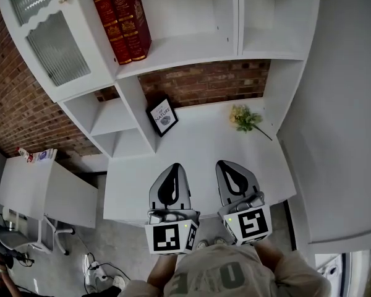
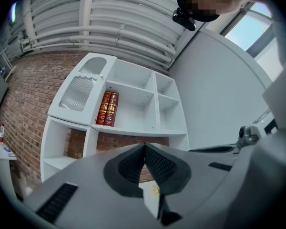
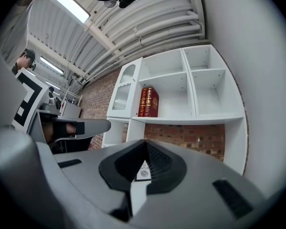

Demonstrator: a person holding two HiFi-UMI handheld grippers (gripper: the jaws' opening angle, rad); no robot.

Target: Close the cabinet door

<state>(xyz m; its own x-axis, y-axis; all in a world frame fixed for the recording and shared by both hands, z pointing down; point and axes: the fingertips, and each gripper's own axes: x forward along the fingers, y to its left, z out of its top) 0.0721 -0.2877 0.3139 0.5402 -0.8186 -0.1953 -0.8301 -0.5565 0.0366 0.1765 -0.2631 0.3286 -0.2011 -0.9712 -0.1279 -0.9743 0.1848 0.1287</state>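
The white cabinet's glass-paned door (image 1: 49, 36) stands swung open at the upper left, beside the shelf holding two red books (image 1: 123, 23). The door (image 2: 83, 87) also shows in the left gripper view and, smaller, the door (image 3: 124, 87) in the right gripper view. My left gripper (image 1: 173, 166) and right gripper (image 1: 226, 164) hover side by side over the front of the white desk (image 1: 198, 147), well short of the door. Both are shut, tips together with nothing between them, as the left gripper (image 2: 144, 146) and right gripper (image 3: 145, 143) show close up.
A framed picture (image 1: 162, 117) leans against the cabinet's upright and a small flower sprig (image 1: 244, 117) lies on the desk at the right. A plain white wall (image 1: 346, 104) bounds the right side. A low white table (image 1: 43, 190) stands on the floor at the left.
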